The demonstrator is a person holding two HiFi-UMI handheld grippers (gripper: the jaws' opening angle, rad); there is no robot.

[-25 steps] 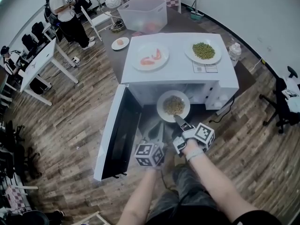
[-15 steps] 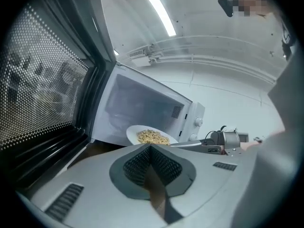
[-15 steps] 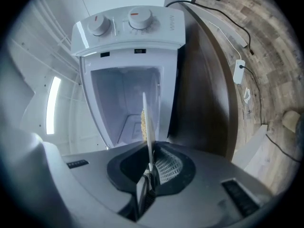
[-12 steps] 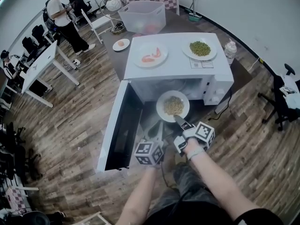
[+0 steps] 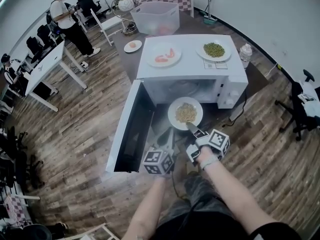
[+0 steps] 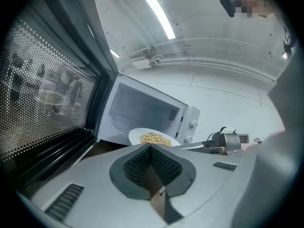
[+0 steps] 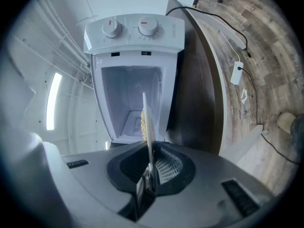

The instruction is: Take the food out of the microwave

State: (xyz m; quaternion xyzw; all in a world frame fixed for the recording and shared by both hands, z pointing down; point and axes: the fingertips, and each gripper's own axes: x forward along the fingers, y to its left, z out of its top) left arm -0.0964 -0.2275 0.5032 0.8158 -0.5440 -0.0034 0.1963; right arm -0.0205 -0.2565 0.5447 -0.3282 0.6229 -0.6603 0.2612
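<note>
The white microwave (image 5: 192, 76) stands with its door (image 5: 127, 129) swung open to the left. A white plate of yellowish food (image 5: 185, 113) hangs just in front of the cavity, and my right gripper (image 5: 190, 127) is shut on its near rim. In the right gripper view the plate (image 7: 145, 120) shows edge-on, pinched in my right gripper (image 7: 150, 151), with the empty cavity (image 7: 128, 94) behind. My left gripper (image 5: 169, 135) hovers beside it to the left, shut and empty. Seen from the left gripper (image 6: 151, 150), the plate (image 6: 153, 137) lies ahead, outside the cavity.
On the microwave's top sit a plate of red food (image 5: 162, 58) and a plate of green peas (image 5: 214, 50). A water bottle (image 5: 245, 54), a clear bin (image 5: 156, 16) and a small plate (image 5: 133, 46) stand behind. A person (image 5: 67, 19) stands far left.
The plate has come out of the cavity toward me, still held by the right gripper. Both grippers have drawn back from the microwave together.
</note>
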